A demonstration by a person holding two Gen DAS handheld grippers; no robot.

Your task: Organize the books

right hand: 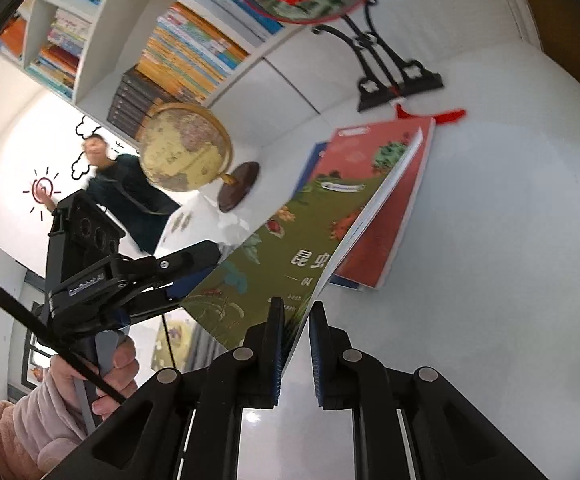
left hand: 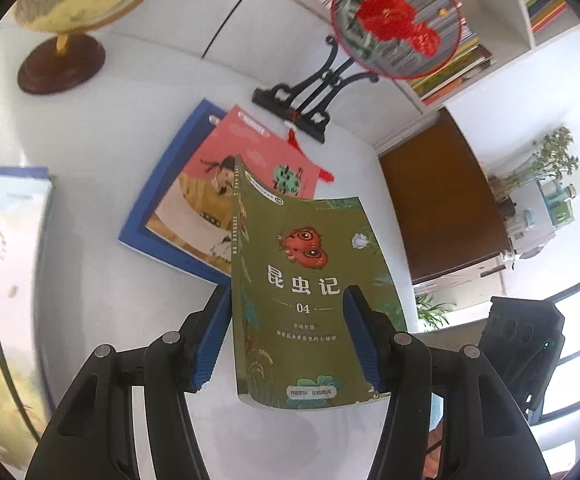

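A green book (left hand: 306, 280) with a red butterfly on its cover hangs above the white table. My left gripper (left hand: 285, 320) has its blue pads on either side of it; the left pad sits at the spine, the right pad over the cover. My right gripper (right hand: 296, 320) has its narrowly parted fingers around the green book's (right hand: 273, 248) page edge, with a small gap at the right pad. A red book (left hand: 225, 184) lies on a blue book (left hand: 161, 200) on the table beyond; the red book also shows in the right wrist view (right hand: 386, 208).
A globe (left hand: 69, 8) stands at the table's back left, a round embroidered fan on a black stand (left hand: 394, 20) at the back. A white bookshelf (right hand: 161, 40) full of books runs behind. Another book (left hand: 1, 280) fills the left edge. A person (right hand: 121, 184) stands behind.
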